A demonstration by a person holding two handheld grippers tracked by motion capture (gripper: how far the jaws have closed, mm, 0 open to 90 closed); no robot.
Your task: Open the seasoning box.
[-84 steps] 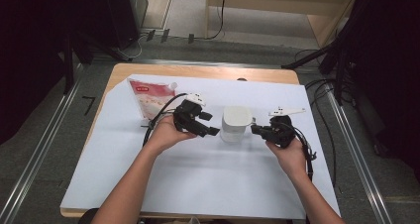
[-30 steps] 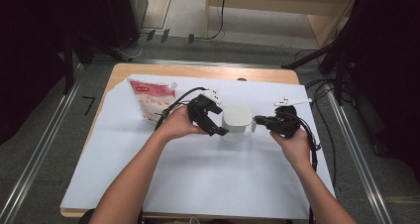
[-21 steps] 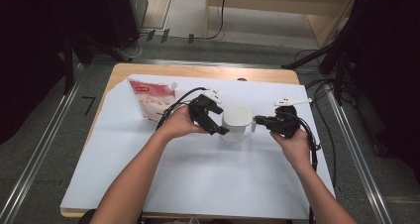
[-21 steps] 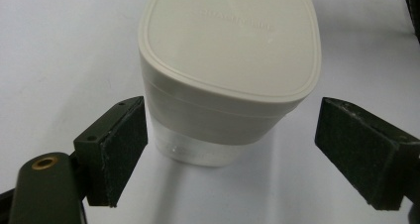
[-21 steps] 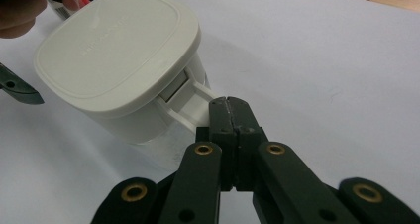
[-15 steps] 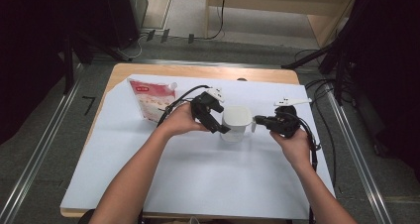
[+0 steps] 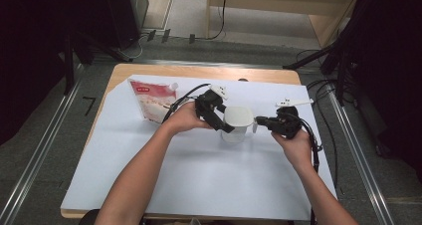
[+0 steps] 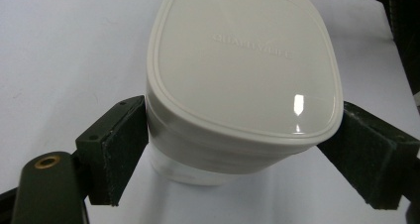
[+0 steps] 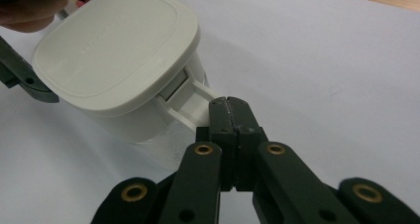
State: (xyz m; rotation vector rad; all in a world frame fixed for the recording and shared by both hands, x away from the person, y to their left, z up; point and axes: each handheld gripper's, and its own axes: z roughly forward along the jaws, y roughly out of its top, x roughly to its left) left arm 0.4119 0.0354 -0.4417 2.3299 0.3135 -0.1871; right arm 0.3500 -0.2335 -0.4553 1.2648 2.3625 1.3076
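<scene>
A: What's hard to make out?

B: The embossed lettering on the container's lid (image 8: 242, 60) is too faint to read, and the left gripper (image 8: 237, 154) hides the container's near wall in the high view. The pouch (image 7: 152, 99) behind the left hand is partly covered by a cable.

A: Changed since earlier?

B: The left gripper has moved in from beside the container; its jaws now bracket the lid (image 7: 239, 116), the left pad (image 8: 121, 149) touching its rim, the right pad just at the edge. Whether it squeezes, I cannot tell.

A: And the right gripper (image 9: 228, 107)?

B: Clenched on the white handle tab (image 9: 195, 102).

A: Materials?

B: Glossy cream plastic lid, rounded square; clear jug body (image 9: 143, 130), standing mid-table on the white sheet (image 7: 199, 180).
</scene>
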